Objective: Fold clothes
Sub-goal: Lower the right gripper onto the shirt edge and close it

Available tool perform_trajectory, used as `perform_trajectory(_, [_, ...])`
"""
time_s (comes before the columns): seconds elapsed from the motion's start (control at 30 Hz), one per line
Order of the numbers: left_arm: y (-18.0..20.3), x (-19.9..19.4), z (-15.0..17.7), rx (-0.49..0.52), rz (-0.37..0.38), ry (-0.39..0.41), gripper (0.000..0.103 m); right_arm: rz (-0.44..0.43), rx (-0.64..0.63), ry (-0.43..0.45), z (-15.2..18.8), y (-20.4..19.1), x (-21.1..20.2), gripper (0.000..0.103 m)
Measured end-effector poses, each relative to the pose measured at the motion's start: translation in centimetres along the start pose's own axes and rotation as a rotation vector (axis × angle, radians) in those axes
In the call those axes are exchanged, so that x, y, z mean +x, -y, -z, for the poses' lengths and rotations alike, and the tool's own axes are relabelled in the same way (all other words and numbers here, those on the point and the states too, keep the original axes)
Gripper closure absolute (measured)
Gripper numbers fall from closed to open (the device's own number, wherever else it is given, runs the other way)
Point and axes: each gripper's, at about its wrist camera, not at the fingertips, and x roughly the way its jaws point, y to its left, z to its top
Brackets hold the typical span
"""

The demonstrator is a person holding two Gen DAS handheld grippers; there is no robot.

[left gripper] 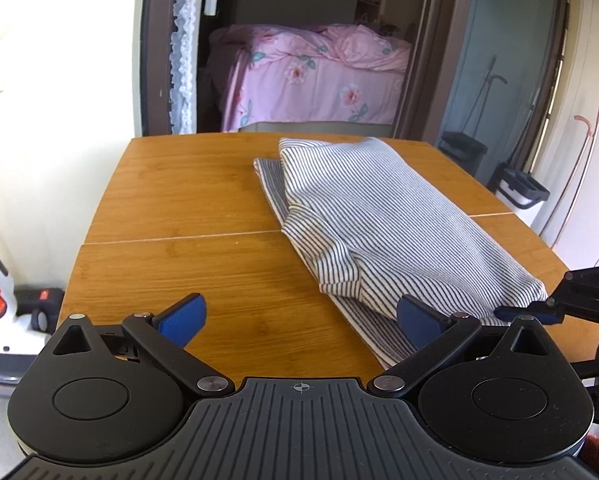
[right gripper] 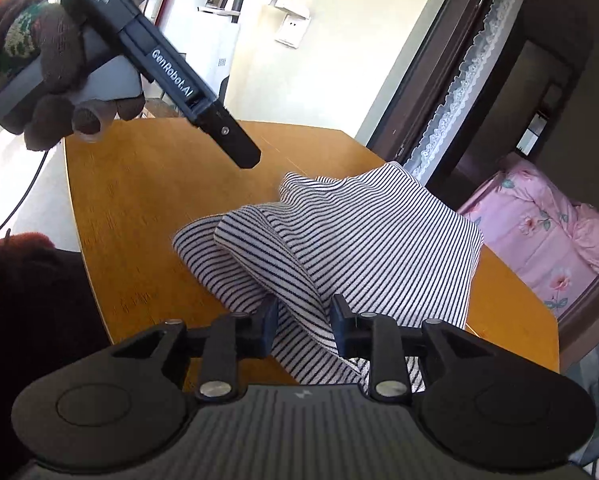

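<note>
Right wrist view: right gripper point(right gripper: 304, 326) has its fingers point(right gripper: 268, 330) narrowed onto a bunched edge of the striped garment point(right gripper: 363, 240), cloth filling the gap between the pads. Reads as a pinch on the near hem, though how many layers are caught I can't tell.

Left gripper point(left gripper: 299, 318) sits with its fingers point(left gripper: 183, 316) spread wide, nothing between them, just above the counter point(left gripper: 179, 208) at the garment's near-left corner. The right finger overlaps the cloth edge in the picture; contact can't be confirmed.

Garment lies partly folded on the right half of the counter, running near to far, with a sleeve or side panel already turned over the body.

Risks:
- The right pinch looks thick and off-centre. If only the top layer is caught, lifting peels the fold open instead of carrying it.
- One-sided lift: with the left gripper empty, pulling from the right alone would skew the cloth and drag the far end.
- The garment's right edge is close to the counter's edge, so a sideways tug could slide it off.
- Smooth wood, loose knit: low friction, so layers can shift.

Count: one garment, one counter, two grippers, one gloved hand point(right gripper: 39, 64) visible holding the left gripper. Far: one bed point(left gripper: 315, 76) with pink floral cover, through the doorway.
</note>
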Motion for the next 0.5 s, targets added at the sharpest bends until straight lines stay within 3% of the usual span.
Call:
perform_trajectory(0.03, [0.2, -0.1, 0.0, 0.015, 0.0, -0.001, 0.0, -0.013, -0.002, 0.007, -0.1, 0.3, -0.5, 0.07])
perform_trajectory(0.17, [0.7, -0.2, 0.2, 0.051, 0.004, -0.004, 0.0, -0.056, -0.052, 0.021, -0.2, 0.2, -1.8, 0.045])
perform_trajectory(0.27, [1.1, 0.3, 0.3, 0.051, 0.004, -0.021, 0.0, -0.074, -0.074, 0.003, 0.2, -1.1, -0.9, 0.043])
perform_trajectory(0.4, [2.5, 0.8, 0.5, 0.091, -0.003, -0.037, 0.0, -0.028, -0.123, 0.01, 0.4, -2.1, 0.4, 0.036])
perform_trajectory(0.47, [3.3, 0.8, 0.7, 0.129, -0.004, -0.033, 0.0, -0.004, -0.139, 0.014, 0.4, -2.1, 0.7, 0.037])
perform_trajectory(0.5, [3.7, 0.7, 0.7, 0.145, -0.008, -0.028, 0.0, 0.001, -0.136, 0.012, 0.4, -1.9, 0.7, 0.044])
